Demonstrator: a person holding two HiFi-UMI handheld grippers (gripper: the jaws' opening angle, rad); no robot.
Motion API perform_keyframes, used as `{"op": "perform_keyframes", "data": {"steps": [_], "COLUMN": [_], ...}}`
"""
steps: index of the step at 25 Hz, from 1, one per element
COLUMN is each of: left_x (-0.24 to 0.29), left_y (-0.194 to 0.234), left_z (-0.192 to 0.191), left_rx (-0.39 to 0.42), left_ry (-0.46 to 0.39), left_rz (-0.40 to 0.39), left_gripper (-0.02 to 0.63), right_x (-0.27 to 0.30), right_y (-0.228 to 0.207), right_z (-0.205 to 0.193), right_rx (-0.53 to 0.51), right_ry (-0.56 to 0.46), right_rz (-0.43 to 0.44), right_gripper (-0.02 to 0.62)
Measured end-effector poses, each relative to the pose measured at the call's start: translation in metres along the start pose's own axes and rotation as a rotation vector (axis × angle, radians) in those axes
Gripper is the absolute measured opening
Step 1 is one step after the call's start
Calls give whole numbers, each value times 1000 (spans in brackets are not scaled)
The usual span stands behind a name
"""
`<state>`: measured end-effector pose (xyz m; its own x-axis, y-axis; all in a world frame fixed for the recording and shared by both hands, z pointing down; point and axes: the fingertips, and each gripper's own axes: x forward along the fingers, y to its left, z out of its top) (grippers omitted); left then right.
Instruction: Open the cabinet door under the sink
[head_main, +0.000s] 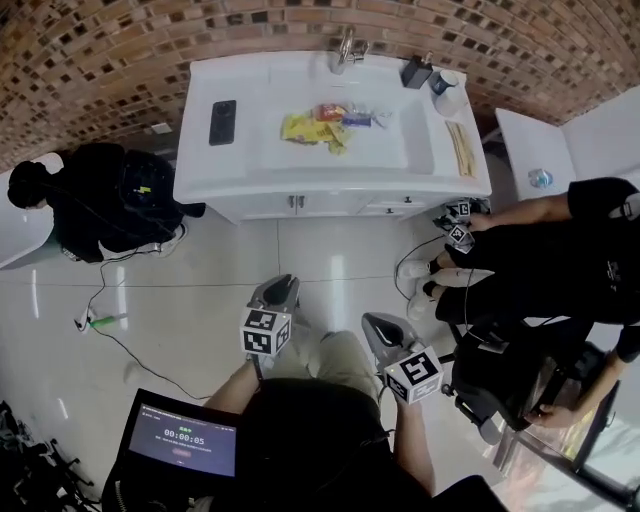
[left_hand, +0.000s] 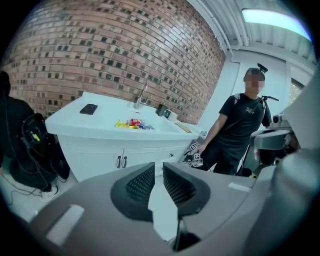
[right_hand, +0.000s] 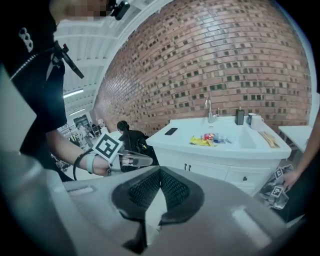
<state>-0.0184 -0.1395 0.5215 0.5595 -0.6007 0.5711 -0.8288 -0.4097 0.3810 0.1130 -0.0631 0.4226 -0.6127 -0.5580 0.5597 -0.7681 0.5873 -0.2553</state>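
head view: white cabinet door sits shut under the sink, far across the floor, slim dark handles at its right edge. left gripper slightly parted, empty; right gripper closed, empty.

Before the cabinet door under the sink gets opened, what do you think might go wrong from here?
1. The two door handles sit side by side, and the left gripper is barely open, so it may miss its handle or catch both.
2. A bystander stands at the right end of the cabinet; an opening door or the approach might bump them.
3. A cable trails across the floor on the left, a possible trip.
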Motion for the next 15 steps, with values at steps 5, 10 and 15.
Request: {"op": "perform_keyframes", "data": {"steps": [5,10,15], "left_x": [74,141,195], "left_y": [53,92,124], "left_z": [-19,-41,-50], "left_rx": [22,36,20], "left_ry": [40,56,45], "left_rz": [29,72,117], "left_gripper": [71,71,94], "right_x": [43,83,102], "right_y": [2,-7,-27], "right_z": [-6,-36,-50], "right_rx": [-13,27,77], "right_ry": [32,58,26], "right_rz": [49,116,119], "right_gripper": [-11,-11,-12]}}
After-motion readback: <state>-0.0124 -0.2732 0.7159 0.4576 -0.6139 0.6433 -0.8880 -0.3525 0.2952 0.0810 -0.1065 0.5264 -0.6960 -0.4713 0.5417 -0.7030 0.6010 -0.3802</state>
